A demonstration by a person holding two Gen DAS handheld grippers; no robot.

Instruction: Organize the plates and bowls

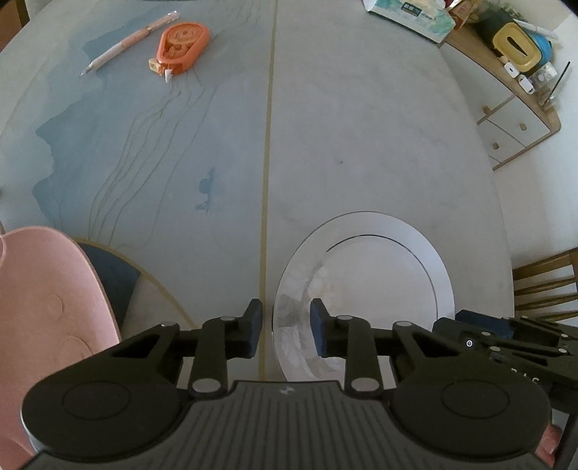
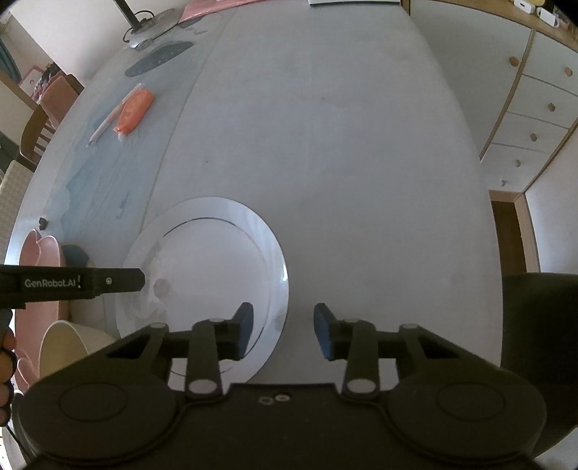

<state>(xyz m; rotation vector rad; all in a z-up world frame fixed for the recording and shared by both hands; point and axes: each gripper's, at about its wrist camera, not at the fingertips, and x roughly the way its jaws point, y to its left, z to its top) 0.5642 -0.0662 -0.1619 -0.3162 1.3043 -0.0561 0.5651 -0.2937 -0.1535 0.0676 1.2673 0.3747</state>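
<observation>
A white plate (image 1: 379,274) with a faint grey pattern lies flat on the table; it also shows in the right wrist view (image 2: 209,260). My left gripper (image 1: 285,329) is open, its jaws straddling the plate's left rim. My right gripper (image 2: 283,334) is open, its jaws straddling the plate's right rim. A pink plate (image 1: 47,307) lies at the left. In the right wrist view the pink plate (image 2: 39,253) sits beside a cream bowl (image 2: 68,347) at the lower left.
An orange correction tape (image 1: 180,47) and a pen (image 1: 130,41) lie at the far left of the table (image 1: 361,144). A tissue box (image 1: 412,16) sits at the far edge. A sideboard (image 1: 513,108) and a chair (image 1: 545,285) stand to the right.
</observation>
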